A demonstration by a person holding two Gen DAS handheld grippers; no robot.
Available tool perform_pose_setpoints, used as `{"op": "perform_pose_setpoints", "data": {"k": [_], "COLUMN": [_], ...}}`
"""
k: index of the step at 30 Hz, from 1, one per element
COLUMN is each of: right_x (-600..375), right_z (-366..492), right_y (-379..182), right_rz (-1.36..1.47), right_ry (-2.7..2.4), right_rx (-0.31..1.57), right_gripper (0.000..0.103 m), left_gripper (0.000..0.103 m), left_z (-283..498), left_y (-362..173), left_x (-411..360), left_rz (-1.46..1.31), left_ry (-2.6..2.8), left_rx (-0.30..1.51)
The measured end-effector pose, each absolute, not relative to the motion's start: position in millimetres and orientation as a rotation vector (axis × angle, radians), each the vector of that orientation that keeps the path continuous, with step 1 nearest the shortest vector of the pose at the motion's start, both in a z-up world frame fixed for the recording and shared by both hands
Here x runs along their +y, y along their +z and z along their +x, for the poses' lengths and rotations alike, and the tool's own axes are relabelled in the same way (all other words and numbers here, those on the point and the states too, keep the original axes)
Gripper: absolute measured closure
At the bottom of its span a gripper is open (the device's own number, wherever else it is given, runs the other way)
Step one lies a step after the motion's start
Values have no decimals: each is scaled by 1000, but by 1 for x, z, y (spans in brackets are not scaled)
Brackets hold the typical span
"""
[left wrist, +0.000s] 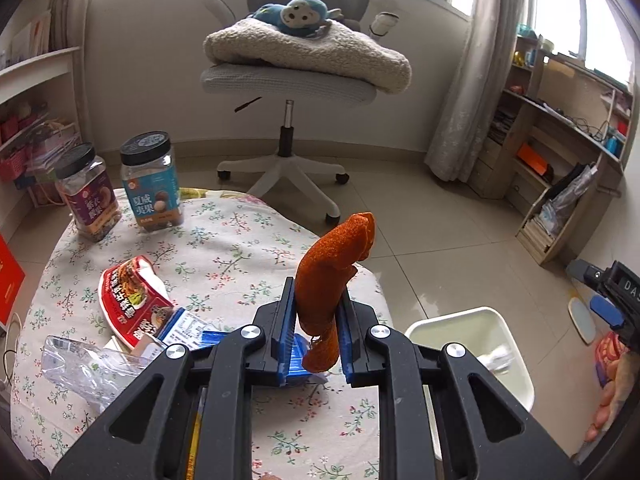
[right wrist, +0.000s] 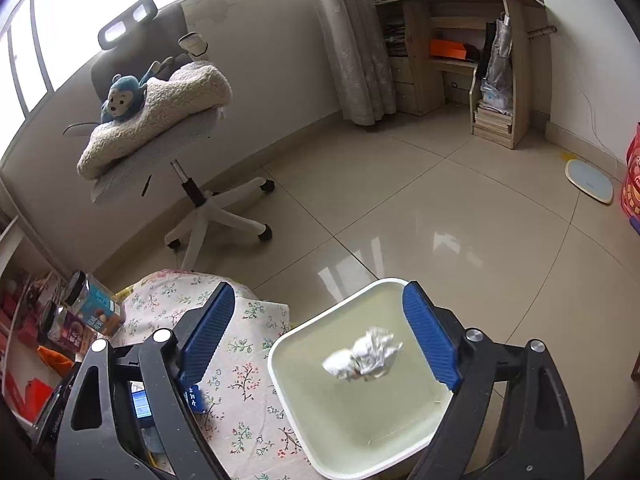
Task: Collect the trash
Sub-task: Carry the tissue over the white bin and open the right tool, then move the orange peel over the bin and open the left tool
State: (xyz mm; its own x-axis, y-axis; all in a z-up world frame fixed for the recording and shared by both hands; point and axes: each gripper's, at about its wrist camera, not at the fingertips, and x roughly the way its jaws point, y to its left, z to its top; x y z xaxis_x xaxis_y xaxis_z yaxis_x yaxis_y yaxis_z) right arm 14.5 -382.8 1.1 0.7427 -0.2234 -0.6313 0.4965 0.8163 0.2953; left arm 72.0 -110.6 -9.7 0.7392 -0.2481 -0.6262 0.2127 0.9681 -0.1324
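Nearby – jars point(left wrist: 120, 188), wrappers point(left wrist: 132, 300) on table point(left wrist: 248, 248) – bin point(right wrist: 288, 392) beside.

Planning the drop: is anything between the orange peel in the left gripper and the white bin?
Nothing visible blocks it. The orange peel is held above the floral-cloth table; the white square bin beside it is open-topped, holding only crumpled paper.

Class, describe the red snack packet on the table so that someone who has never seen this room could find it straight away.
Start at the round table with the floral cloth. The red snack packet lies flat toward its left side, nearer the camera than the two black-lidded jars and beside the clear plastic wrapper. It is the only bright red, printed food wrapper there.
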Motion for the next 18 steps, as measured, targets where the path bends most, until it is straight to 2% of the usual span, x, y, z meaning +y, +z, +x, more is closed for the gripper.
{"op": "perform_pose_setpoints", "data": {"k": [5, 18], "right_x": [-418, -469], "right_z": [-10, -56], "right_y": [6, 11], "right_rz": [555, 676], "right_ry": [-473, -558], "right_rx": [565, 457], "right_gripper": [14, 13], "left_gripper": [84, 84], "left_z": [61, 39], "left_y": [-17, -39], "left_x": [-159, -275], "left_rz": [-9, 44], "left_ry": [-354, -548], "left_rx": [721, 837]}}
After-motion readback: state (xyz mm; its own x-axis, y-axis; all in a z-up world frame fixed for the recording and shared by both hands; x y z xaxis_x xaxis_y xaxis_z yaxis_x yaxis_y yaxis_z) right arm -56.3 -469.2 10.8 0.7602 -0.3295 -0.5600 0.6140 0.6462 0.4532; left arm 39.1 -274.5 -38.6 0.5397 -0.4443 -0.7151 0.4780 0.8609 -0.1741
